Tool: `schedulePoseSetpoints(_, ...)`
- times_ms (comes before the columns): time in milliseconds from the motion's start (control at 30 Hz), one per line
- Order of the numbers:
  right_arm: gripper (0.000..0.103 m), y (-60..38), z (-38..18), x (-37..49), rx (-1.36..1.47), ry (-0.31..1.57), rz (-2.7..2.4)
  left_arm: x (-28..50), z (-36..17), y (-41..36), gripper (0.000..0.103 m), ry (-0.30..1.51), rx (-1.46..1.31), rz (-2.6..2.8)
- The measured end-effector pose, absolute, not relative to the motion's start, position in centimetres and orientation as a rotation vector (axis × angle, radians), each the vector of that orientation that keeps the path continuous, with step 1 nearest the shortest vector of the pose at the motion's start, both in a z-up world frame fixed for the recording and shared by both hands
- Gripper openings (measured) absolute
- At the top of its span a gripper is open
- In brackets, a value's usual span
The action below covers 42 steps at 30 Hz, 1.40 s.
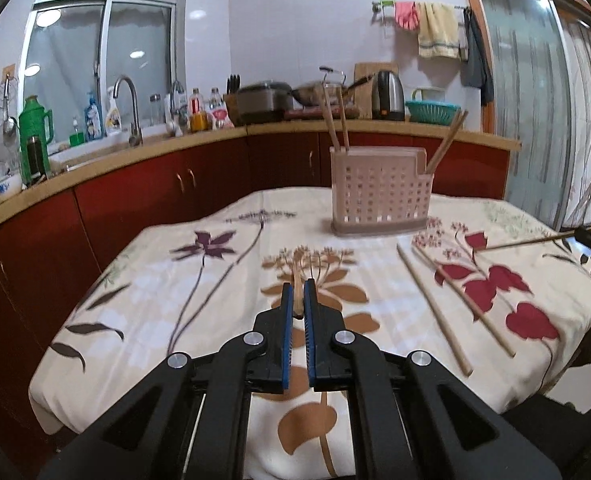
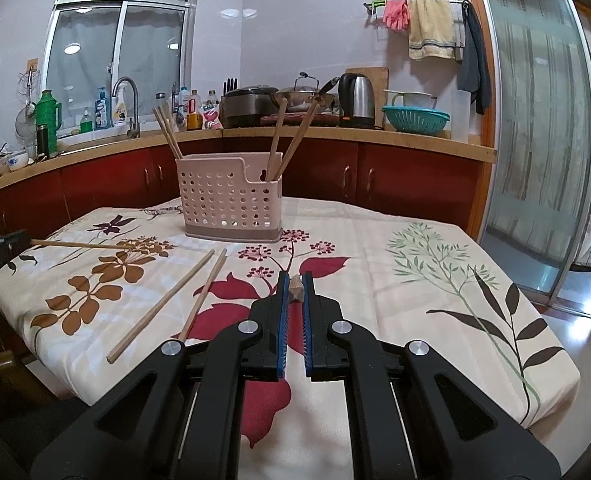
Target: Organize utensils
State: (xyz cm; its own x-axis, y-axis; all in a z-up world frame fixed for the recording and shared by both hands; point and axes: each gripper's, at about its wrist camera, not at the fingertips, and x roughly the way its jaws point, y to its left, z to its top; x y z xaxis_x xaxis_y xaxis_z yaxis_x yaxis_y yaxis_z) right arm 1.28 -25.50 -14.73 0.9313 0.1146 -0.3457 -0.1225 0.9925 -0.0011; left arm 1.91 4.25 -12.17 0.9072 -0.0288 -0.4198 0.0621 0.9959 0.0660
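Two chopsticks (image 2: 167,304) lie loose on the table (image 2: 415,300), near the pink holder (image 2: 231,200), which already has chopsticks standing in both compartments. Each hand-held gripper pinches one chopstick end-on: the left hand-held gripper (image 1: 298,300) on a chopstick (image 1: 296,292) pointing ahead, the right hand-held gripper (image 2: 294,290) likewise on its own chopstick (image 2: 295,289). To finish well, I would tip each stick upright over a compartment, lower it inside, then release.

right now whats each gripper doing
left gripper: closed on a chopstick.
right gripper: closed on a chopstick, seen end-on.
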Motion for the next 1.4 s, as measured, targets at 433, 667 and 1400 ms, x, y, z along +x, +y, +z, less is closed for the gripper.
schedulePoseSetpoints(433,0.007,-25.3,-10.5,0.5,0.007,0.282,0.149,1.4,-7.3,4.8,0.006,0.364,0.030,-0.079)
schedulePoseSetpoints(667,0.007,-25.1,-9.1,1.0,0.024,0.272,0.170,1.8,-5.7,5.1,0.006,0.386,-0.005,-0.112)
schedulePoseSetpoints(1400,0.007,-23.5,-7.6,6.1,-0.004,0.271,0.216,6.3,-4.0,4.5,0.006,0.357,0.003,-0.145)
